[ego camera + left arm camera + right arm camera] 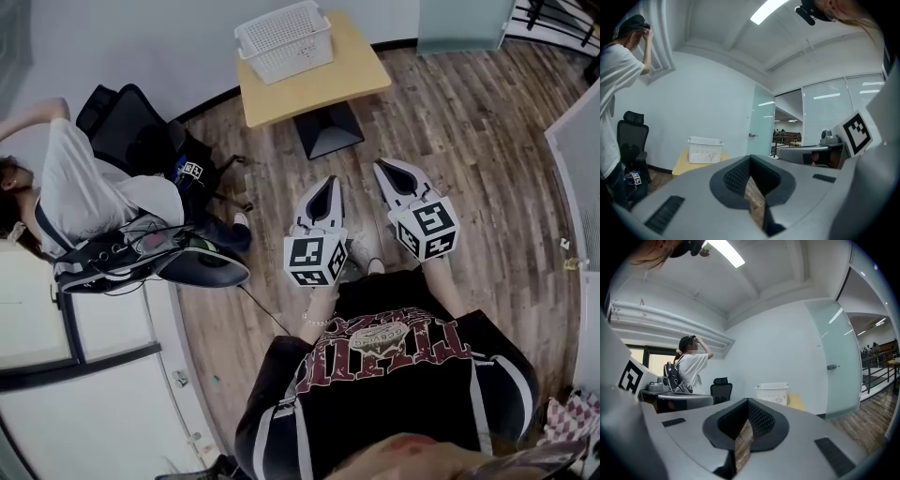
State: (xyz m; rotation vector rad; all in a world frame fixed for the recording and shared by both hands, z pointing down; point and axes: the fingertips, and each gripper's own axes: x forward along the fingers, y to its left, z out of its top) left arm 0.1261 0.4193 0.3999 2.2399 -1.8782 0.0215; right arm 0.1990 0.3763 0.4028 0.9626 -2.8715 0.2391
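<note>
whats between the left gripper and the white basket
Head view: wood floor, then the table's black base and bare tabletop lie between the left gripper and the white basket.

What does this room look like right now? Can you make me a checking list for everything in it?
Surface: small wooden table, bare beside the basket.
Job's things: white basket, upright on the table's far end.
Clutter: black office chair by the wall; checked cloth at the right edge.
Grippers: left gripper and right gripper both shut, nothing between the jaws, in the air short of the table.
Cables: thin dark cable lying on the floor.
Surroundings: wood floor, frosted glass door, person in a white shirt.
</note>
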